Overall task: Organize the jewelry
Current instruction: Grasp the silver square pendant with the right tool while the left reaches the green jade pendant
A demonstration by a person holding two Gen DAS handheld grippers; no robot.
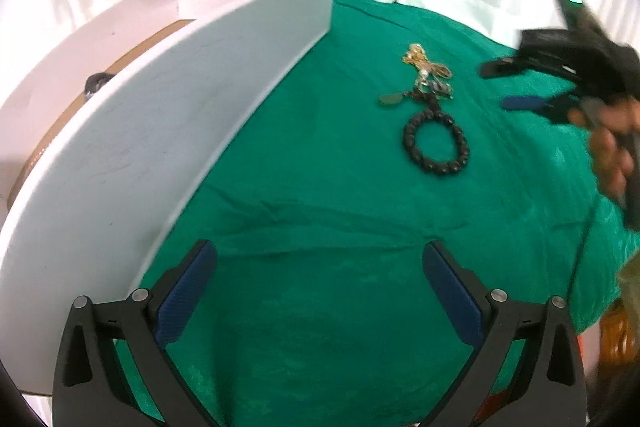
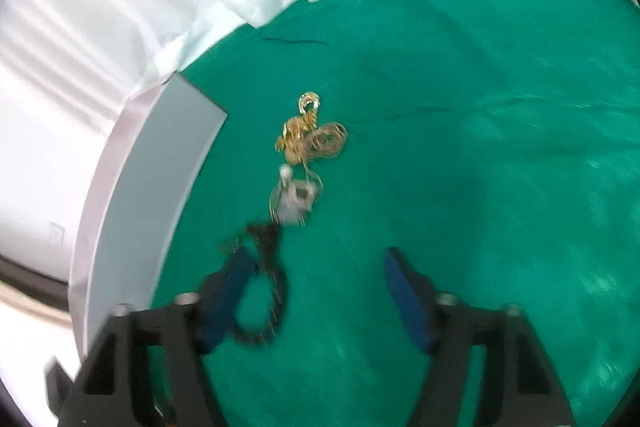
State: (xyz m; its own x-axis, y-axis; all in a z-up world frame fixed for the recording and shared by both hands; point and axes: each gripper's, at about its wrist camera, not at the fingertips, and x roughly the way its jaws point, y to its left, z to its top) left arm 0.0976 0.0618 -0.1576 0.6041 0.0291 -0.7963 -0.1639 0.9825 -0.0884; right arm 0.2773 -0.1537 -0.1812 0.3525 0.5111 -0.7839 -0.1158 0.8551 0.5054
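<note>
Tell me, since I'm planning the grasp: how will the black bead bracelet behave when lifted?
The black bead bracelet is a loop of separate round beads, so it will probably sag and dangle. The beads look smooth, so may slip between pads. Lying flat on the green cloth, it seems unlikely to roll.

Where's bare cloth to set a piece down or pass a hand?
Free: green cloth between the left tool and the black bead bracelet; also the wide stretch right of the gold chain tangle. Crowded: the jewelry cluster beside the white box, with the right tool over the bracelet.
</note>
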